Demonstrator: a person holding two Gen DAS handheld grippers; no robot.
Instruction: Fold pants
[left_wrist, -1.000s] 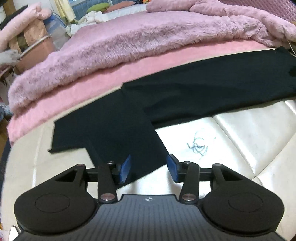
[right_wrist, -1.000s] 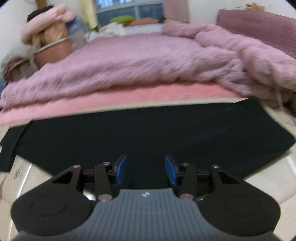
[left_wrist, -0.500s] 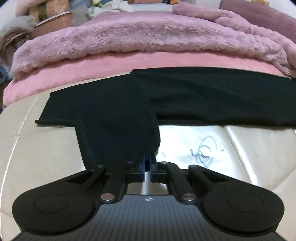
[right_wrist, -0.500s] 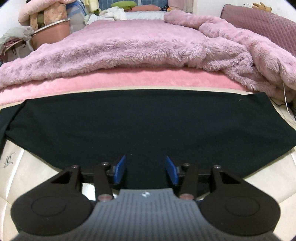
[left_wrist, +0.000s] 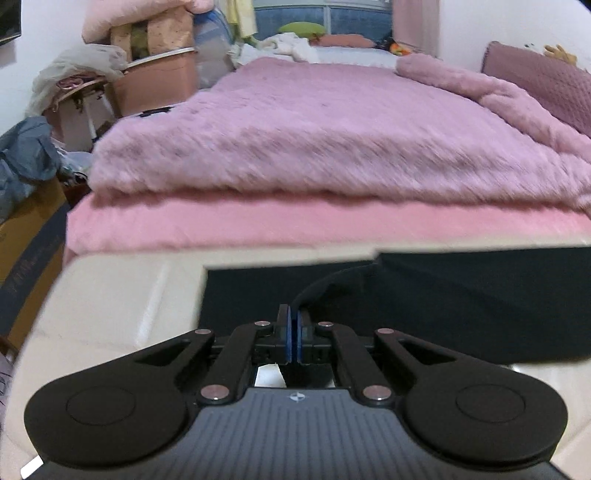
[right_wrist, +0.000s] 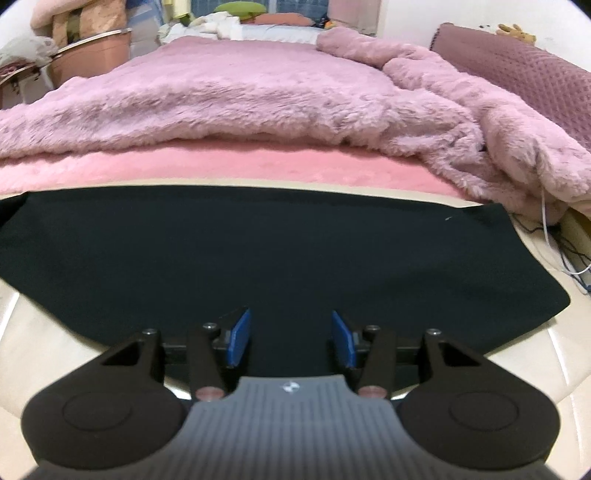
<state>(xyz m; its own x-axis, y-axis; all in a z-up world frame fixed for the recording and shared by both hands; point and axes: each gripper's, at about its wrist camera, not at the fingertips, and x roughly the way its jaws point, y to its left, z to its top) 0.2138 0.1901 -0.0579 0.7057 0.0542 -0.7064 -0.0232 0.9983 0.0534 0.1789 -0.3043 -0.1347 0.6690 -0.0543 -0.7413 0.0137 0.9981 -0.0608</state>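
the black pants (right_wrist: 280, 254) lie spread on a cream padded bench (right_wrist: 33, 332) that runs along the foot of the bed, and everything here is placed against that bench. in the right wrist view the pants cover most of the bench top, one long flat dark sheet reaching from the left edge of the view to a rounded corner at the right, with cream padding showing in front at both ends. the right gripper (right_wrist: 291, 338) hangs over the near edge of the pants, its blue pads (right_wrist: 239, 338) held well apart with only flat fabric showing between them; whether the pads touch the cloth cannot be told.

in the left wrist view the left gripper (left_wrist: 294, 338) has its blue pads pressed together, clamped on a raised fold of the pants (left_wrist: 443, 306) that arches up from the flat part and runs into the pinch. bare cream bench (left_wrist: 122, 306) shows to the left of the cloth.

behind the bench lies a pink sheet (left_wrist: 258, 225), and on top of it a fluffy mauve blanket (left_wrist: 314, 147). left of the bed, beyond the bench end, stands a pink storage bin (left_wrist: 155, 79) among piled clutter.
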